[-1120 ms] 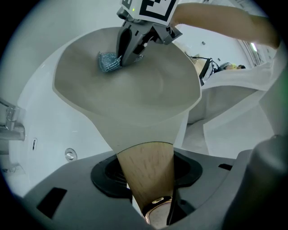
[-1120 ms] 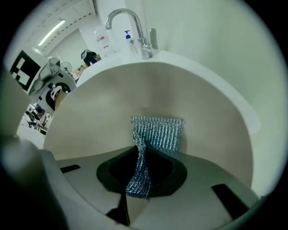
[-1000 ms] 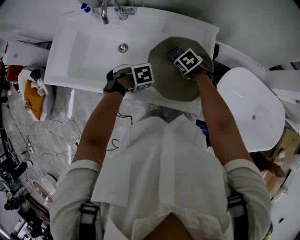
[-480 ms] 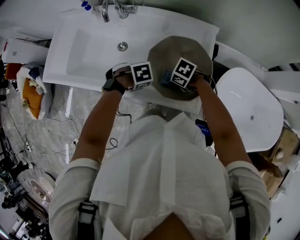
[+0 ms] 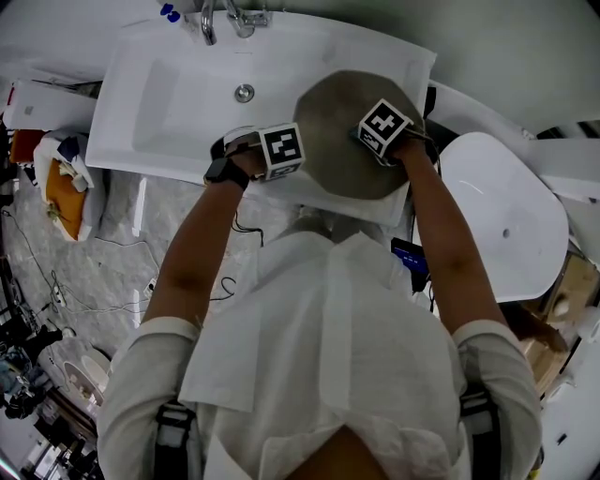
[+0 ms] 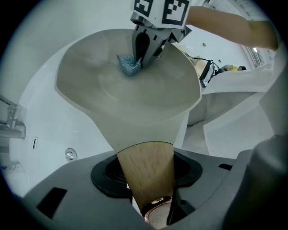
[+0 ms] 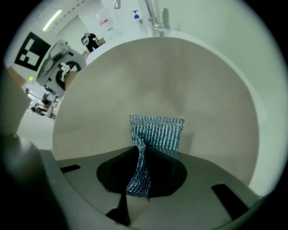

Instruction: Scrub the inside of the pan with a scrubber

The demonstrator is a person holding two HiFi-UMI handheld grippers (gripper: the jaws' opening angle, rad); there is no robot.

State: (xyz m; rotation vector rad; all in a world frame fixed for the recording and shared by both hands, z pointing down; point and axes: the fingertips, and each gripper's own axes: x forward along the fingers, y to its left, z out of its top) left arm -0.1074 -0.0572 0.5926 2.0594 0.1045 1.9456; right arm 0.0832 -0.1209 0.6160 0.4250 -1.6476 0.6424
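Right gripper view — right gripper (image 7: 138,179) clamped on scrubber (image 7: 157,132), lower centre, against pan (image 7: 180,76); left gripper (image 6: 150,211) clamped on handle (image 6: 146,170).

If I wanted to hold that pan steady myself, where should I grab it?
By its wooden handle, from above on the person's side: it juts out past the rim of the pan, narrow and bare, and the left gripper clamps it there.

Comes to one pan (image 5: 352,131), one scrubber (image 7: 155,132) and two grippers: left gripper (image 6: 153,202), right gripper (image 7: 139,184). Adds two marker cubes (image 5: 283,152) near frame centre. Also counts one sink (image 5: 159,94), one tap (image 5: 220,19), one drain (image 5: 244,92), one wristwatch (image 5: 222,173).
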